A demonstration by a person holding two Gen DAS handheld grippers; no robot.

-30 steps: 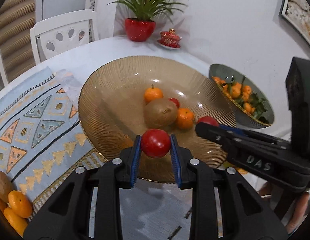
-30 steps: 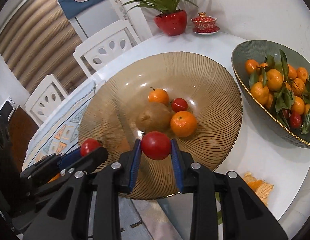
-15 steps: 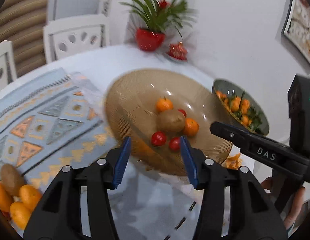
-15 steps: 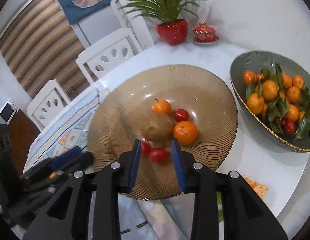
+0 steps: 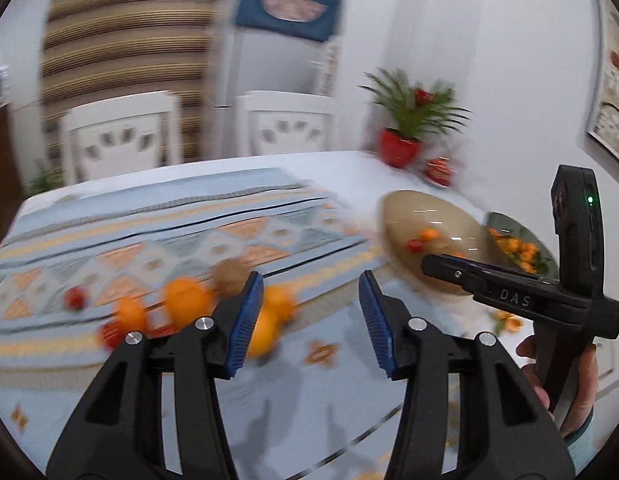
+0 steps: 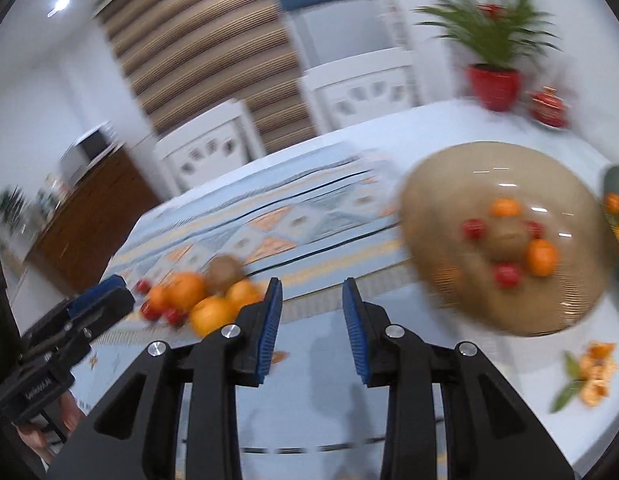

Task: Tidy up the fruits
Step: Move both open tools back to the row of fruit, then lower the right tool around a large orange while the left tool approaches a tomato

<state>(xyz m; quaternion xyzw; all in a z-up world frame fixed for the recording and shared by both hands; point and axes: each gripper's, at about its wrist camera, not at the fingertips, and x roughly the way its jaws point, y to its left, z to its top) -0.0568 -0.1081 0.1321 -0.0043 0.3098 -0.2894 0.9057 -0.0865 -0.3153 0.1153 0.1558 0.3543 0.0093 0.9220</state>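
Fruit fills the amber bowl point(image 6: 449, 200): three red tomatoes point(image 6: 506, 274), two oranges point(image 6: 541, 257) and one kiwi point(image 6: 508, 236). A blurred fruit pile point(image 6: 197, 292) lies on the patterned mat point(image 6: 293, 216). Left gripper point(image 5: 310, 312) and right gripper point(image 6: 311, 312) both hang spread and empty.

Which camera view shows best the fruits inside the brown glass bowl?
The right wrist view. There the brown glass bowl faces the camera, and its oranges, small red fruits and a brown fruit show, though blurred. In the left wrist view the bowl is far, tilted and partly hidden behind the right gripper.
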